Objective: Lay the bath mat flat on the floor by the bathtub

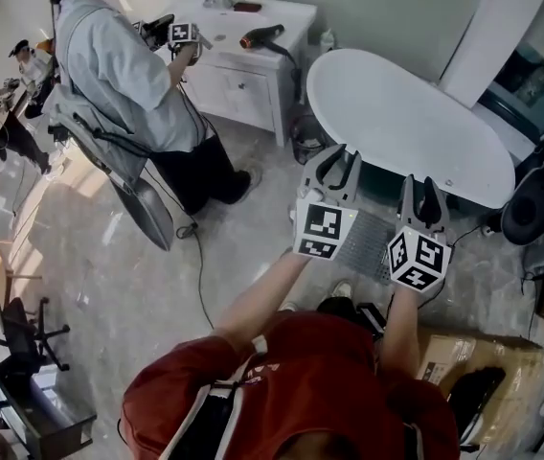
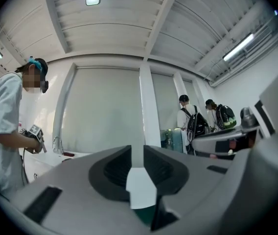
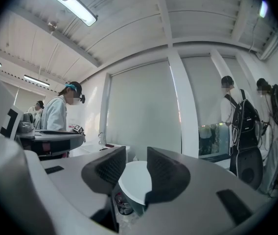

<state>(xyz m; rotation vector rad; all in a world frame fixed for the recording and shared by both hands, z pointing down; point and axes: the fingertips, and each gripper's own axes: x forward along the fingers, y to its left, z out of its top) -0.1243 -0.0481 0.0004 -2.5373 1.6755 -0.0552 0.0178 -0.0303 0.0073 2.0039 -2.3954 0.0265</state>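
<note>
The bath mat [image 1: 364, 243] shows as a grey ribbed patch at centre right, just in front of the white bathtub [image 1: 406, 123], largely hidden by both grippers. The left gripper [image 1: 341, 166] and right gripper [image 1: 425, 192] have their jaws slightly parted, with nothing between them. Bare floor [image 1: 109, 257] lies left of centre, bounded above by a standing person [image 1: 124, 75] and a vanity [image 1: 253, 65]. A small bin [image 1: 306, 148] at the tub's end holds unclear clutter. A cardboard box [image 1: 478, 353] sits at lower right.
</note>
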